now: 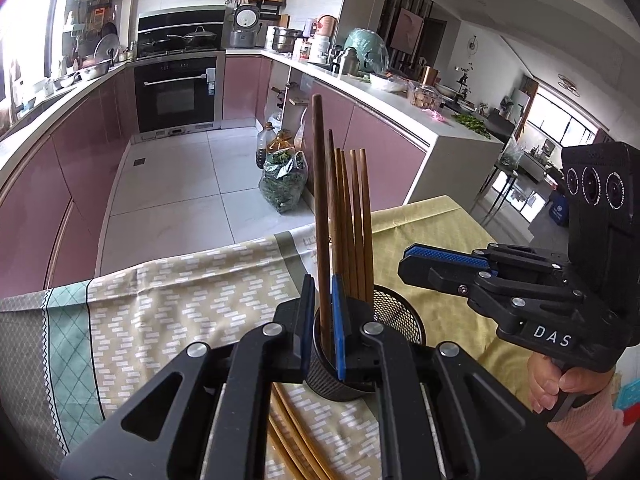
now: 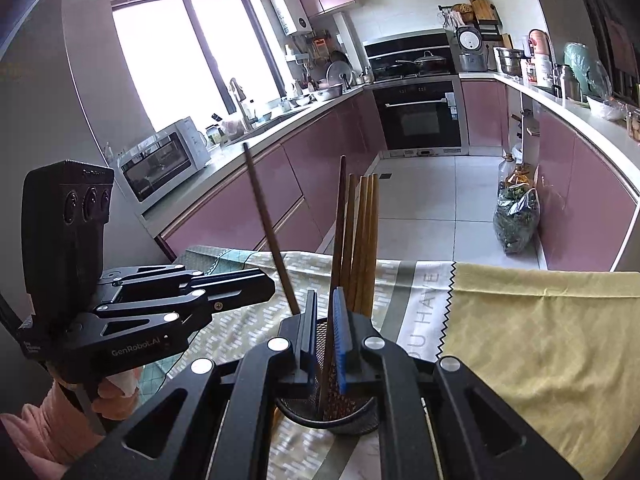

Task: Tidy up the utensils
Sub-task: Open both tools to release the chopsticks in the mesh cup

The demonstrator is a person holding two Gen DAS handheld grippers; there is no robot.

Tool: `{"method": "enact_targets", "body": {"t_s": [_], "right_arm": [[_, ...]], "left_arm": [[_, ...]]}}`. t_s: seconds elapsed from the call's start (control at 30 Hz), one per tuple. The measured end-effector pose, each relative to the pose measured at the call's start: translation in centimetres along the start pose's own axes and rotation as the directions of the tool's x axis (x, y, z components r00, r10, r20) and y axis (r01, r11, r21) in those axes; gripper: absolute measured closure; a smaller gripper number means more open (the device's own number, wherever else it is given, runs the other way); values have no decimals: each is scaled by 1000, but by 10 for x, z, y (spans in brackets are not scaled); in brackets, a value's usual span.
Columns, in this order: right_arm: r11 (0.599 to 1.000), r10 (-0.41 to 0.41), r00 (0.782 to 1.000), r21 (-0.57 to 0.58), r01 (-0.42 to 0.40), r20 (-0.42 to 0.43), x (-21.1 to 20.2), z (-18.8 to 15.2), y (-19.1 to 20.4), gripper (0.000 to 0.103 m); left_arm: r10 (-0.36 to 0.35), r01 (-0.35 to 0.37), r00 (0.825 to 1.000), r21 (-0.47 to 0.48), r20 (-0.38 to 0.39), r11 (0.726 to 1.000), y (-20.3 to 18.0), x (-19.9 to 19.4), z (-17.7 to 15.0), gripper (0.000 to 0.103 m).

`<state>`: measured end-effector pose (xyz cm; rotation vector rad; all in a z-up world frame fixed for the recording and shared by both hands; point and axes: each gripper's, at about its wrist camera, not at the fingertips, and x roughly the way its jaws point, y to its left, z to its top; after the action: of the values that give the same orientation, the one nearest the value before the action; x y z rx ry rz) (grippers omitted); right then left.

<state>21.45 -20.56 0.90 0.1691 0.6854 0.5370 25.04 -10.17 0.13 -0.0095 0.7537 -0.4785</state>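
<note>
I've got both tongs over the black mesh holder standing on the cloth-covered table. My left tongs are clenched on a dark brown chopstick, upright, its lower end down inside the holder. My right tongs are clenched on another dark chopstick, also running down into the mesh holder. Four lighter bamboo chopsticks already stand in the holder, fanned slightly, just beside the two I'm gripping. More bamboo chopsticks lie flat on the cloth, below the left tongs. A hand in a pink sleeve grips the right handle.
</note>
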Motion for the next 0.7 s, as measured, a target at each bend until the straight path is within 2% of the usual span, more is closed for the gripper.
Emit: {"method": "enact_targets", "body": {"t_s": [0.13, 0.2, 0.4, 0.47, 0.57, 0.7], "right_arm": [[1000, 0, 1000, -1, 0, 8, -4, -5, 0, 93], [1000, 2, 1000, -1, -2, 10, -6, -7, 1, 87], [1000, 7, 1000, -14, -6, 9, -10, -17, 5, 78], [1000, 11, 1000, -22, -11, 11, -13, -24, 9, 73], [998, 38, 999, -44, -38, 5, -19, -36, 19, 71], [995, 65, 997, -76, -67, -36, -16, -58, 36, 64]], "left_arm": [[-1, 1, 1000, -3, 7, 1000, 2, -1, -1, 95], [-5, 5, 1000, -5, 13, 1000, 2, -4, -4, 95], [35, -36, 998, 10, 55, 999, 1, -20, -16, 80], [60, -61, 996, 15, 73, 998, 2, -28, -25, 78], [104, -106, 991, 26, 87, 994, 5, -38, -44, 71], [143, -145, 988, 25, 66, 989, 15, -45, -73, 68]]}}
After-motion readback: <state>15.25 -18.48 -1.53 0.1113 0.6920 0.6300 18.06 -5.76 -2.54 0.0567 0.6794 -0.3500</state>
